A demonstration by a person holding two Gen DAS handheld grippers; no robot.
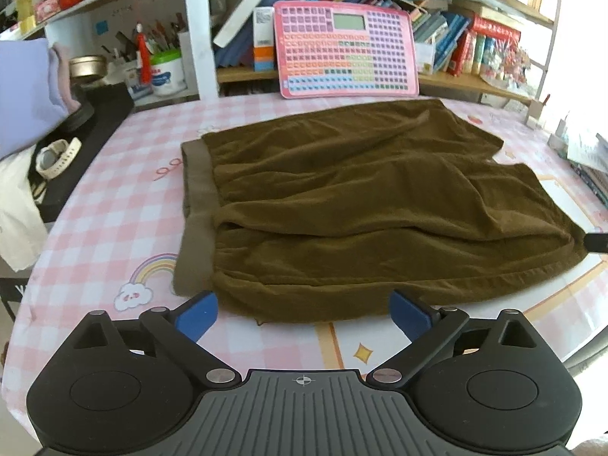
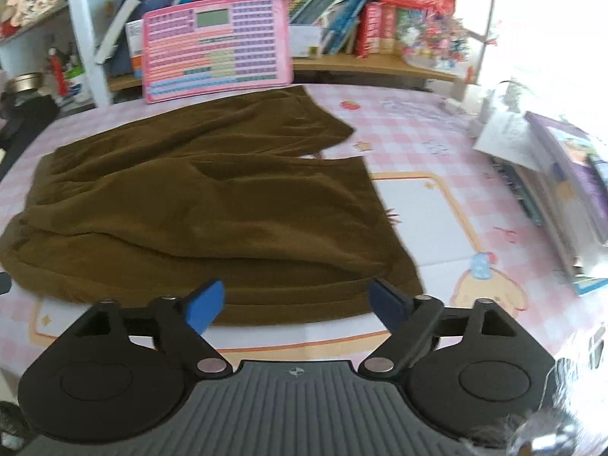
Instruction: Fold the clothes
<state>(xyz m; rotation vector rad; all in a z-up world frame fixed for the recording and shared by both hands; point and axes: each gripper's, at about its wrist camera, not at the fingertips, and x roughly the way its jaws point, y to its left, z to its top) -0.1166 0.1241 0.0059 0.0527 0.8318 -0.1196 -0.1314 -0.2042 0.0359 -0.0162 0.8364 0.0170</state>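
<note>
A pair of brown shorts [image 1: 342,197] lies spread flat on the pink checked tablecloth [image 1: 114,228], its greyish waistband [image 1: 195,212] to the left and the leg hems to the right. My left gripper [image 1: 304,313] is open, its blue fingers straddling the near hem just short of the cloth. In the right wrist view the same shorts [image 2: 205,205] fill the middle, and my right gripper [image 2: 298,306] is open over the near edge, nothing between its fingers. A dark tip at the far right of the left view [image 1: 596,242] is the other gripper.
A pink keyboard-like toy board [image 1: 345,49] leans against the bookshelf behind the shorts. Books and papers [image 2: 551,174] are stacked at the table's right. A black mat with a white watch [image 1: 57,157] and folded lilac cloth [image 1: 26,91] lie at the left.
</note>
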